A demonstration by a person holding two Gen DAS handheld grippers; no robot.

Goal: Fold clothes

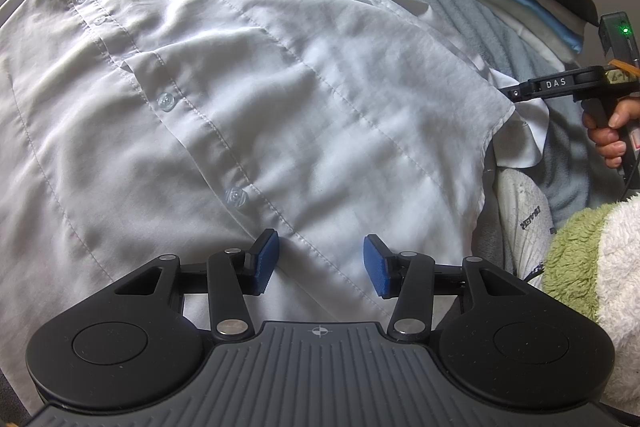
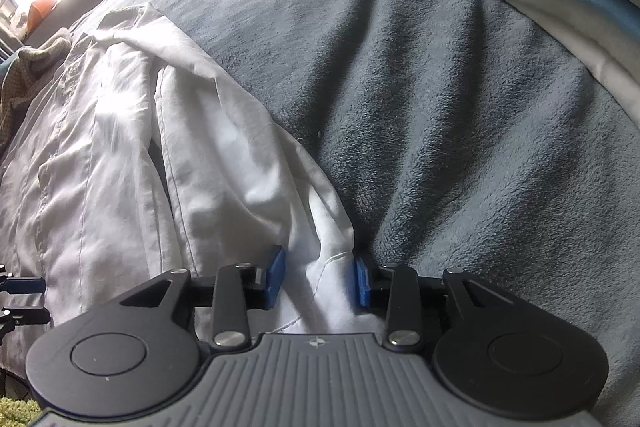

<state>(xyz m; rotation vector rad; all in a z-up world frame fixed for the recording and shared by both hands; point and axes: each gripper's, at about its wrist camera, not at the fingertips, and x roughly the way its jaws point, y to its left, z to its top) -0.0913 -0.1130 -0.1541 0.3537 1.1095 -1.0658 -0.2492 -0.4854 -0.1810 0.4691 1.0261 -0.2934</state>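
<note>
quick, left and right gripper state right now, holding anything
Left gripper: open, pads apart over the white shirt, holding nothing.
Right gripper: open; a fold of the shirt's edge lies between the pads, not pinched.

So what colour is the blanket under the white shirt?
Grey-blue blanket, plain and fuzzy; shows best in the right wrist view.

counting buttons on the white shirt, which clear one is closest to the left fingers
The lowest clear button on the placket, just above the left fingers; the next button sits farther up.
</note>
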